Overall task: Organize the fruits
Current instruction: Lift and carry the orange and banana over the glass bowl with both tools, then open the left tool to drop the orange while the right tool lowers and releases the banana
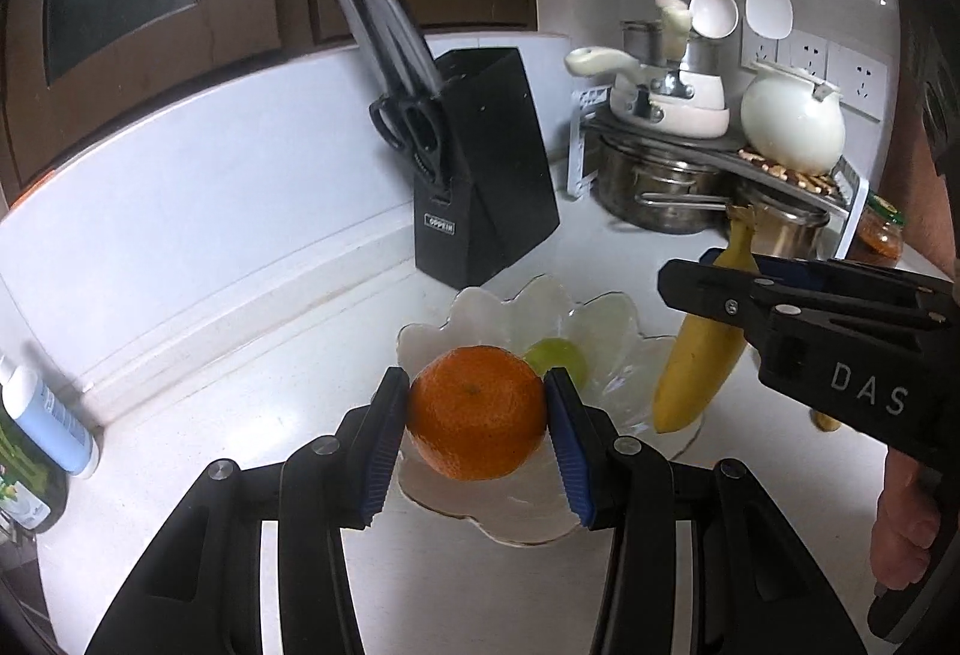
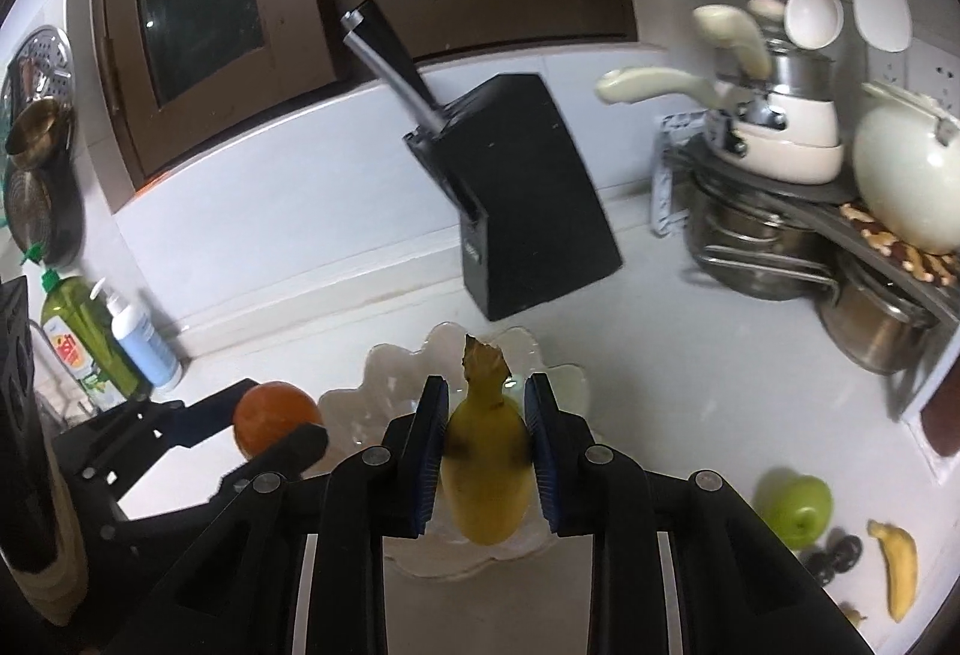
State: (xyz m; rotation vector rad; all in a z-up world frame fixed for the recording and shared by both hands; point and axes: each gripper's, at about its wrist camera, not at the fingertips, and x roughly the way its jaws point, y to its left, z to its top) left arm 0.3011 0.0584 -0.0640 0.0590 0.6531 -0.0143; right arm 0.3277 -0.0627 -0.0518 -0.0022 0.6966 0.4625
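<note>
Glass bowl (image 1: 606,313) has one green fruit (image 1: 561,358) so far. Left gripper (image 1: 477,415) clamps orange (image 1: 477,412), right gripper (image 2: 487,448) clamps banana (image 2: 487,469), both over bowl. Apple (image 2: 795,505) & 2nd banana (image 2: 897,565) wait right of bowl.

Orange (image 1: 477,418) bright orange; banana (image 2: 487,475) yellow, brown stem; green apple (image 2: 795,508); clear glass bowl (image 1: 606,319) with petal-shaped rim; black knife block (image 1: 483,163); white table (image 1: 270,355); white kettle (image 1: 792,121); blue pads (image 1: 567,445) on black gripper bodies.
</note>
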